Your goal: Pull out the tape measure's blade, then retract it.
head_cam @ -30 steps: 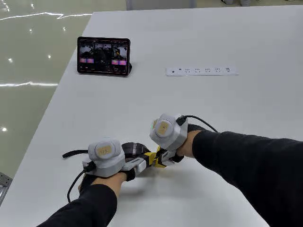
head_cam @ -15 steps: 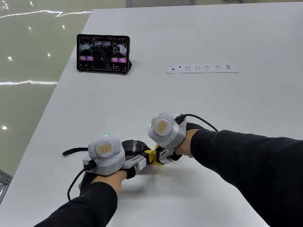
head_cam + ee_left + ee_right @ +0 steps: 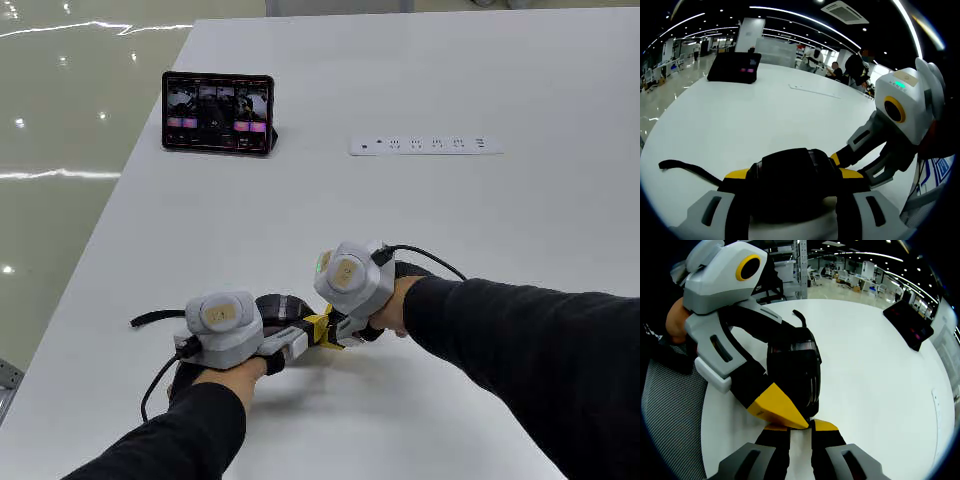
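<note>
Two grippers meet at the tape measure (image 3: 792, 365): left gripper (image 3: 792, 172) clamps its black case, right gripper (image 3: 800, 427) sits nearly closed against it.

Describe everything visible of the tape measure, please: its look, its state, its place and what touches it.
The tape measure is a compact black case, seemingly rubber-coated plastic with ribbed sides. A thin black strap trails from it across the white table. The left tongs clamp its sides, on or just above the table. The right tongs are closed at its mouth, seemingly on the blade's end, which is hidden. No blade looks pulled out.
</note>
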